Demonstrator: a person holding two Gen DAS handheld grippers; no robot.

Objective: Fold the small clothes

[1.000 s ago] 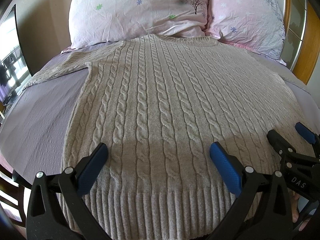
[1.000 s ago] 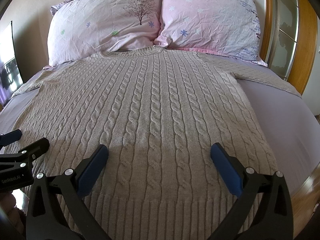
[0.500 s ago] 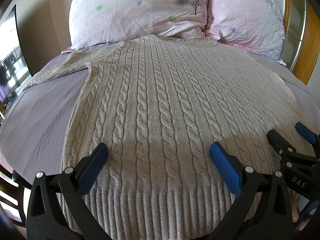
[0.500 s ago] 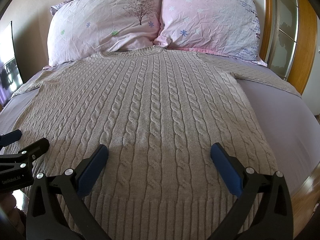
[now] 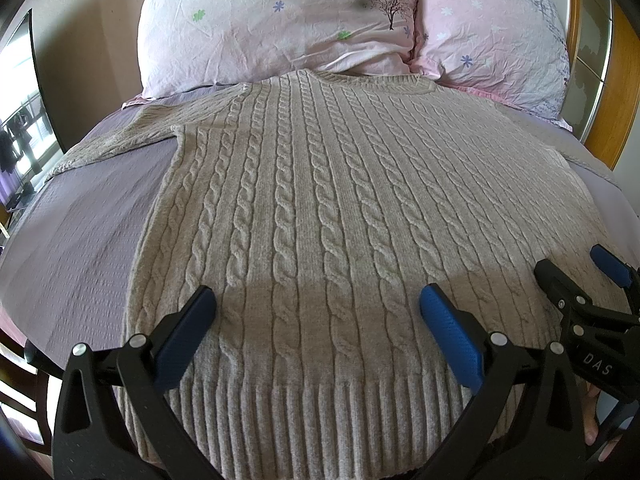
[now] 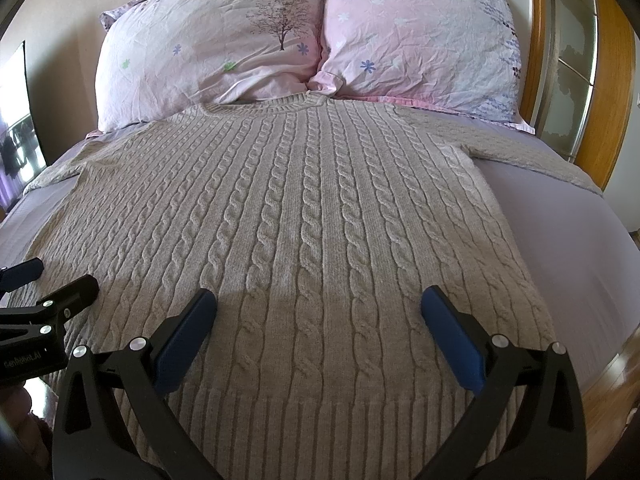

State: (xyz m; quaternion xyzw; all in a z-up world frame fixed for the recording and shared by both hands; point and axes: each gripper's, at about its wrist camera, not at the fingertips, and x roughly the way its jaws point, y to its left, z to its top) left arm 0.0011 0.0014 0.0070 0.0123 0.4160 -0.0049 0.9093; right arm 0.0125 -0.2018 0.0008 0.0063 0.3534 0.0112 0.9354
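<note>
A grey cable-knit sweater (image 5: 320, 208) lies flat on the bed, collar toward the pillows, ribbed hem nearest me; it also shows in the right wrist view (image 6: 304, 216). Its sleeves spread out to both sides. My left gripper (image 5: 318, 300) is open and empty, held just above the hem's left half. My right gripper (image 6: 318, 300) is open and empty above the hem's right half. The right gripper also shows at the right edge of the left wrist view (image 5: 580, 272), and the left gripper shows at the left edge of the right wrist view (image 6: 52, 284).
Lilac bed sheet (image 5: 80, 232) lies under the sweater. Two pink floral pillows (image 6: 224, 44) (image 6: 420, 32) lean at the head. A wooden headboard frame (image 6: 616, 80) stands at the right. A dark screen (image 5: 24, 92) stands at the left. The bed's wooden edge (image 6: 612, 368) is at the lower right.
</note>
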